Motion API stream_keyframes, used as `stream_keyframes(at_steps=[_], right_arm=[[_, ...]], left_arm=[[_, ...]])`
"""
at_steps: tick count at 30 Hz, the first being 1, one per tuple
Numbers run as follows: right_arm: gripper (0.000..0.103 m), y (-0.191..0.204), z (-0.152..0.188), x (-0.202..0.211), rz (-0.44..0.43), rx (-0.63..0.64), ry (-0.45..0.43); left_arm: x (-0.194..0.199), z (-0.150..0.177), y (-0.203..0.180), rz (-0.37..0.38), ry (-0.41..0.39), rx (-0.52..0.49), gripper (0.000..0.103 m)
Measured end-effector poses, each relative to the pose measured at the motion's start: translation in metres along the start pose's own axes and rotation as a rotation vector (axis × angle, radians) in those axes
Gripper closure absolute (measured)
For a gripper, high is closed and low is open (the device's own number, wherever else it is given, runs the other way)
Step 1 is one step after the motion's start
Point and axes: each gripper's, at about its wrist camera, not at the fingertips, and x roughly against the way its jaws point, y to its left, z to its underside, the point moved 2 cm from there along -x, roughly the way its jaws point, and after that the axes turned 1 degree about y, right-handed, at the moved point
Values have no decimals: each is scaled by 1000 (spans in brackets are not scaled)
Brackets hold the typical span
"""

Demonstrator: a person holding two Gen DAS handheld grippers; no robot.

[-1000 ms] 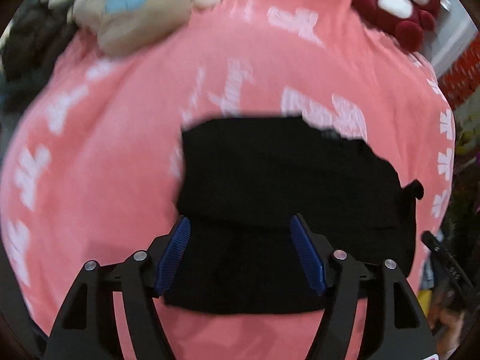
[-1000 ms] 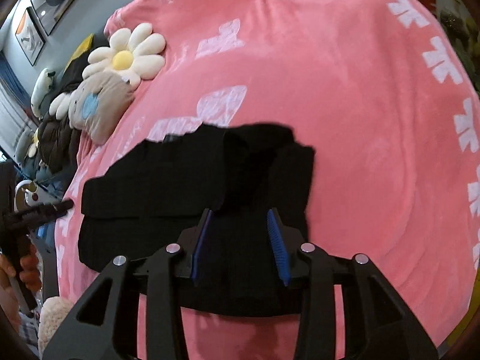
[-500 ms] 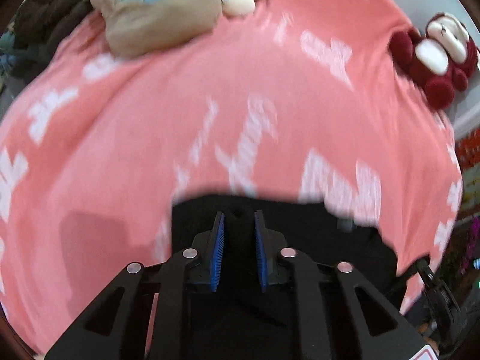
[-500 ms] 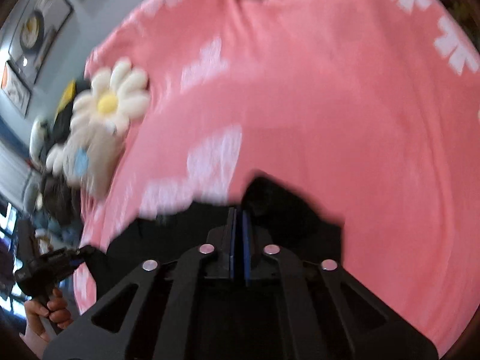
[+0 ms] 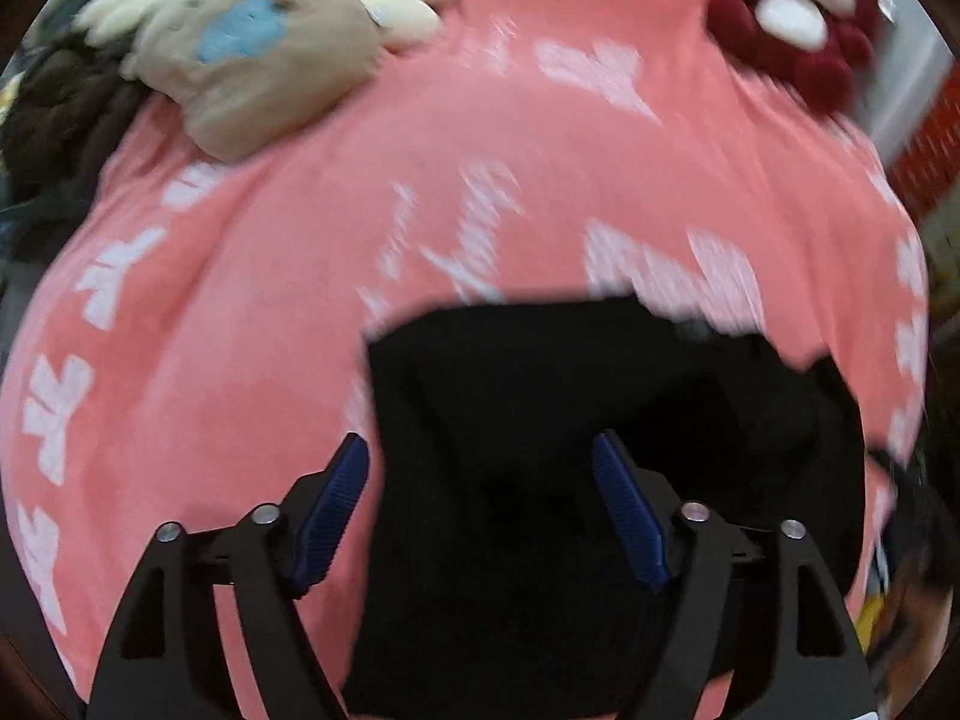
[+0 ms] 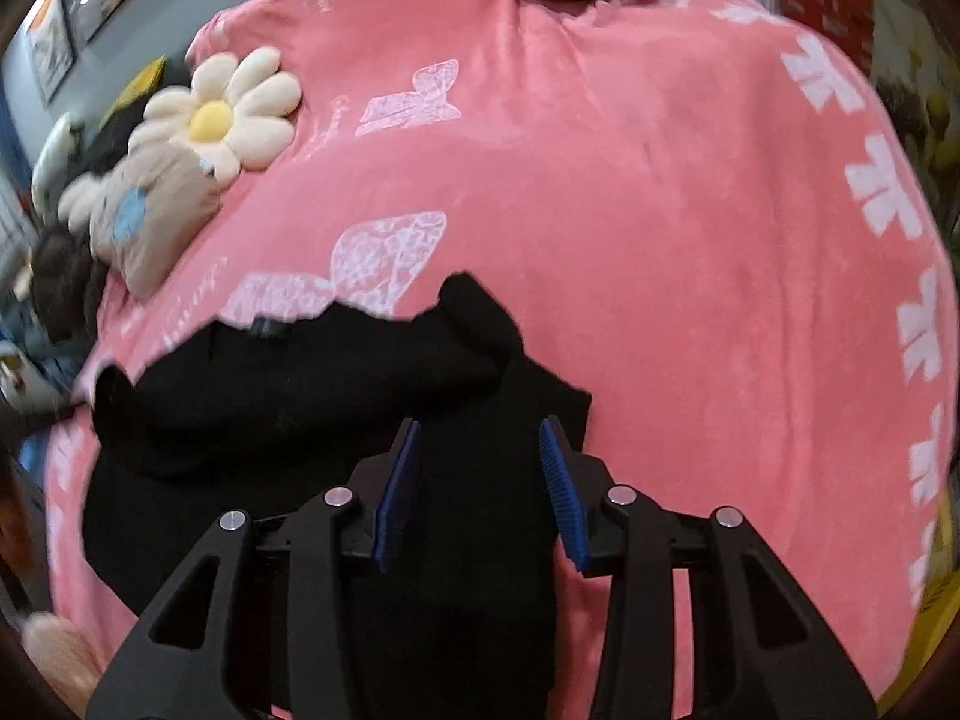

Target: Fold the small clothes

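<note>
A small black garment (image 5: 570,420) (image 6: 312,396) lies partly folded on a pink blanket (image 5: 300,276) (image 6: 660,240) with white butterfly prints. My left gripper (image 5: 480,480) hovers over the garment's left edge; its jaws are opening wide, and the blue pads do not press the cloth. Over the garment's right part my right gripper (image 6: 480,450) is also opening, with black cloth below the gap but no pinch. A bunched fold rises at the garment's far right corner.
A beige plush cushion (image 5: 258,60) (image 6: 150,222) and a daisy plush (image 6: 222,114) lie at the blanket's far left. A red and white plush toy (image 5: 798,30) sits at the far edge. Dark clothing (image 5: 54,120) is piled beyond the left side.
Both grippers closed on the black cloth half a second ago, pushed it forward, then let go; both now stand apart over the garment, which shows a new fold.
</note>
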Motion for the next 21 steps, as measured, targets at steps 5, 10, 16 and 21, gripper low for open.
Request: stream_keyframes(at_steps=[5, 10, 16, 21], right_arm=[[38, -5, -43, -37, -9, 23, 35], [100, -4, -62, -51, -47, 6, 28], [97, -43, -50, -72, 144, -91, 76], [86, -35, -26, -35, 93, -86, 8]], left_arm=[[-31, 2, 11, 57, 149, 153, 28], [-44, -37, 21, 104, 91, 292, 82], [-73, -85, 50, -3, 76, 430, 88], [-53, -75, 43, -45, 45, 320, 39]])
